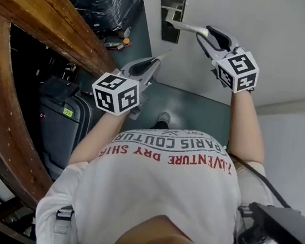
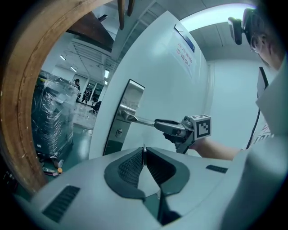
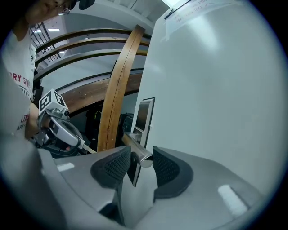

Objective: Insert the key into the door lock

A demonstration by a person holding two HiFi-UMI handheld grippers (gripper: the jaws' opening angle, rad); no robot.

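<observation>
Head view shows the left gripper (image 1: 154, 63) in the middle of the frame, well apart from the white door (image 1: 287, 30). Its jaws are pressed together on the key (image 1: 164, 54), a thin metal strip that sticks out from the tips toward the door. The right gripper (image 1: 204, 35) is in the upper middle, at the end of the door handle (image 1: 183, 25). Right gripper view shows its jaws spread wide with the handle's round end between them, and they do not seem to squeeze it. Left gripper view shows the keyhole (image 2: 118, 132), a small round spot on the lock plate (image 2: 130, 101), just below the handle and left of the middle. The key is not in it yet.

Some things could go wrong. The key is thin and only its end is pinched. If its tip bumps the plate beside the hole, it may twist or slip out and drop to the green floor (image 1: 194, 104). If it goes in tilted, it may jam. Nothing grips the handle, so a push may swing the door.
</observation>
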